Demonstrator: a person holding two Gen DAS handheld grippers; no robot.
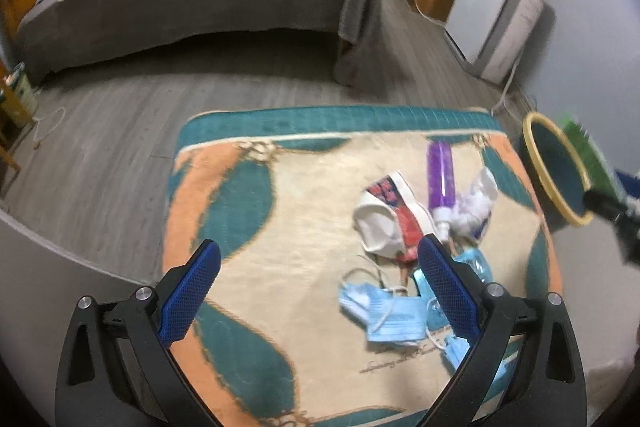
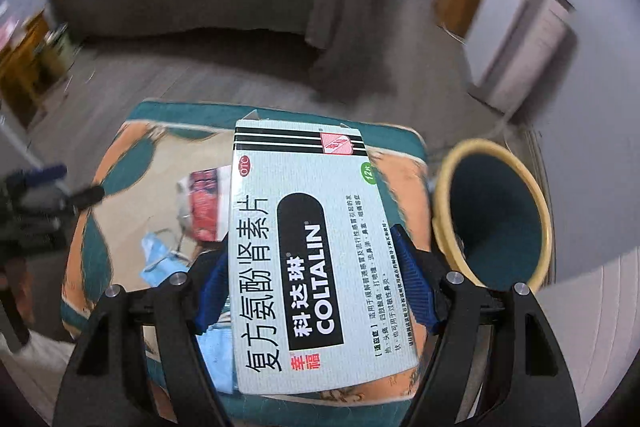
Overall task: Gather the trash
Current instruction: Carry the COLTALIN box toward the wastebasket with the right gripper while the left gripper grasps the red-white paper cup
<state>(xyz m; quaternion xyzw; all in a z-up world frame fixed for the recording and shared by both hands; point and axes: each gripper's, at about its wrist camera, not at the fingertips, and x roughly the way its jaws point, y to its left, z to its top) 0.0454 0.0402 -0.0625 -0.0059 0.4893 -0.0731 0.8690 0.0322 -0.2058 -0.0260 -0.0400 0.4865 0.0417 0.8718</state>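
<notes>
The right claw, at the frame's lower centre, pinches the medicine box across its long edges, thin light card that probably crushes easily, left of the bin; the left claw gapes empty.

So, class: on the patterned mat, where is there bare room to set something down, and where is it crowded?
The teal, orange and cream patterned mat lies bare across its left half, from the far teal border to the near edge. Its right side is crowded: crumpled blue face masks, a purple plastic bottle and white wrappers cluster towards the yellow-rimmed dark bin.
</notes>
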